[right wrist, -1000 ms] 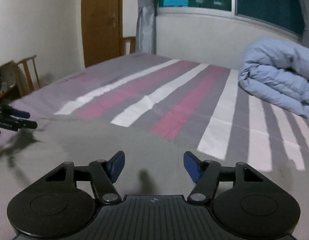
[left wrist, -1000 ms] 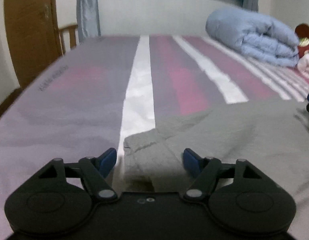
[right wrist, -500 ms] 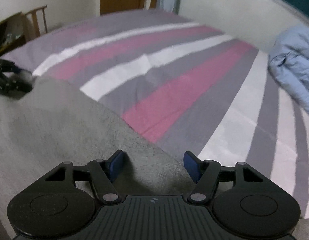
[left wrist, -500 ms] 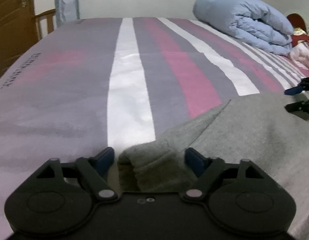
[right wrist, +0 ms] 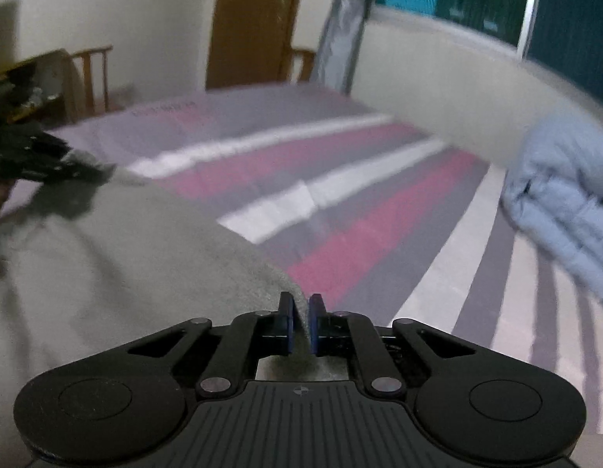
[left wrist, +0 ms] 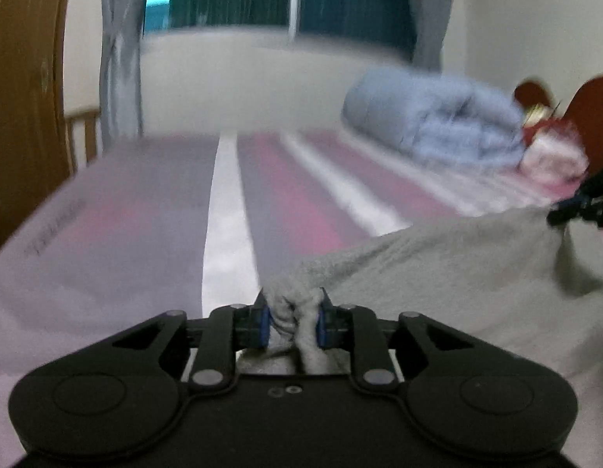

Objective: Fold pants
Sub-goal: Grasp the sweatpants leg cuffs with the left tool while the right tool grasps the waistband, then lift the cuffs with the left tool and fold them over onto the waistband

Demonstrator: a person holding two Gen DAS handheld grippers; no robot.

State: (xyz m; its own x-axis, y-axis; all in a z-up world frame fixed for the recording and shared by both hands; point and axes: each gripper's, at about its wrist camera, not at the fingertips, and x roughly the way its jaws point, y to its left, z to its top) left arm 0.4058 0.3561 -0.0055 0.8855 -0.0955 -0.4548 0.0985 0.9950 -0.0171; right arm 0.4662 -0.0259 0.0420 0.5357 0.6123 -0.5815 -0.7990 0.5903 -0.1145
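Left gripper [left wrist: 292, 321] pinches a bunched corner of the grey pants [left wrist: 437, 269]; right gripper [right wrist: 300, 321] has just closed on another edge. Pants drape over the striped bed [right wrist: 340, 179]. Risk: thin right bite slips when lifted, collapsing the fold.

Grey pants [left wrist: 449, 265], soft fleecy cloth, spread wide between both tongs. One corner bunched and pinched in left gripper [left wrist: 292, 321]; opposite edge pinched thin in right gripper [right wrist: 300, 325]. Cloth lifted at both ends, sagging between.
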